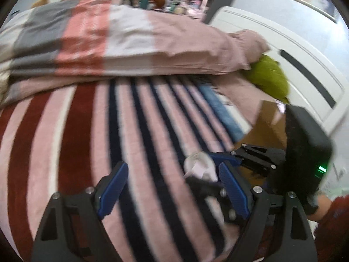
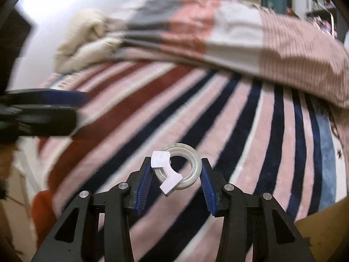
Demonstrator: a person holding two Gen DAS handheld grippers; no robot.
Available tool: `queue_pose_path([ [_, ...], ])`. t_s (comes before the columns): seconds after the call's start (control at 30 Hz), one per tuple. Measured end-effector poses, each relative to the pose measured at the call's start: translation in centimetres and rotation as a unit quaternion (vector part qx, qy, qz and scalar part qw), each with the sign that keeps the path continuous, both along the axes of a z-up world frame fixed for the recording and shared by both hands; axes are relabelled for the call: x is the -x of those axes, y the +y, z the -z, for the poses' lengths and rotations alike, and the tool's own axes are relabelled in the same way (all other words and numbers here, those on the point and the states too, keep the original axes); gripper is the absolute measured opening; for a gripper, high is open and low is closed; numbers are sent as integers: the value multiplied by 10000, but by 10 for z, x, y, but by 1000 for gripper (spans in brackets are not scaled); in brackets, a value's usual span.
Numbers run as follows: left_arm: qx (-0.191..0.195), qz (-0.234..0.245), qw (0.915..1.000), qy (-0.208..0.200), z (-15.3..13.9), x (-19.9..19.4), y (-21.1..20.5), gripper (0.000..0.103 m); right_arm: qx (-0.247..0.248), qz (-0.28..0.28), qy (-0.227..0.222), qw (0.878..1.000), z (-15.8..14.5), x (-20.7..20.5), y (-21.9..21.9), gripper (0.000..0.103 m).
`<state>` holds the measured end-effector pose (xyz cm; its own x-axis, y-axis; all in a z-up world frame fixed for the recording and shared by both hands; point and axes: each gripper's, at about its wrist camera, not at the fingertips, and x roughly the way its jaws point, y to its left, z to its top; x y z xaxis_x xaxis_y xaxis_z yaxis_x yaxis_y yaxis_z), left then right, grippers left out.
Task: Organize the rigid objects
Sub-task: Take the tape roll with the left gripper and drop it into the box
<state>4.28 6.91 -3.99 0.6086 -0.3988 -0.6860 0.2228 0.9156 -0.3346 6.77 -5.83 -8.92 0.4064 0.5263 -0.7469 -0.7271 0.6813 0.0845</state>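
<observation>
Two hand-held grippers: left hand-held gripper [image 1: 172, 187], right hand-held gripper [image 2: 175, 182]. One tape roll [image 2: 185, 166] with one white clip piece [image 2: 162, 163]. One striped blanket [image 2: 196, 113]. One folded quilt [image 1: 113, 39]. One green cushion [image 1: 270, 76]. One cardboard box [image 1: 268, 120].
</observation>
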Motion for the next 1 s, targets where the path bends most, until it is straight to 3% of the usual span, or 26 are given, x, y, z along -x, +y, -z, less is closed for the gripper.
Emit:
queue_pose_path([
  [0.17, 207, 652, 9976, -144, -29, -3, -46, 61, -206, -136, -552, 9982, -57, 35, -22, 39],
  [0.3, 278, 1108, 9932, -245, -49, -8, -85, 43, -177, 6, -908, 9957, -82, 49, -48, 39],
  [0.4, 221, 1442, 9888, -305, -60, -11, -118, 33, -255, 171, -927, 9952, -91, 46, -75, 39],
  [0.7, -22, 2035, 9787, -269, -72, -41, -212, 33, -152, 737, -1009, 9920, -107, 32, -157, 39],
  [1.0, -202, 2314, 9726, 125, -52, -77, -274, 33, 299, 1017, -480, 9932, -96, -1, -213, 39],
])
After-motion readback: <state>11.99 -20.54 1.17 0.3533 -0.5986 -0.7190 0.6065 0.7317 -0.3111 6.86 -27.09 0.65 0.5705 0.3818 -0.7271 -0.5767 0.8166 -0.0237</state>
